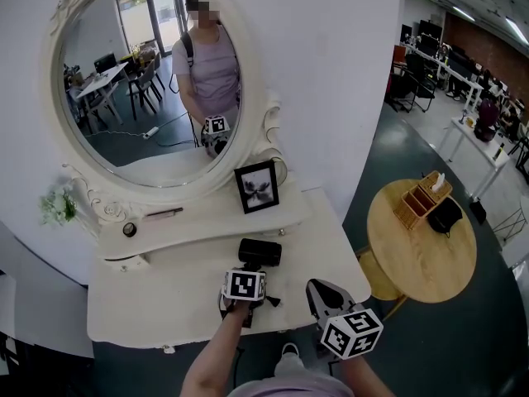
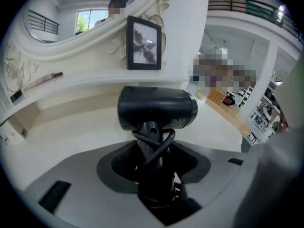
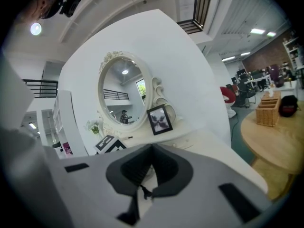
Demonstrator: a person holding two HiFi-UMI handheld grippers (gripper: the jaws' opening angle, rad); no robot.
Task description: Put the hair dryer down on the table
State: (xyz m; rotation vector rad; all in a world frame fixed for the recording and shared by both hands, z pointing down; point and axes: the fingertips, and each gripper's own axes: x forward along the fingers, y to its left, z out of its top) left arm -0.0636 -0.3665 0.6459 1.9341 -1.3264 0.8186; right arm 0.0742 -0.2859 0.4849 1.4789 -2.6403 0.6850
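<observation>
1. You have no words, brand names or numbers here that can be read.
2. The hair dryer (image 2: 156, 107) carries a small printed mark (image 2: 179, 122) on its barrel: a tiny square sign and a round one, too small to read.
3. The two marker cubes (image 1: 245, 285) (image 1: 351, 332) bear black-and-white square patterns only, no letters.
</observation>
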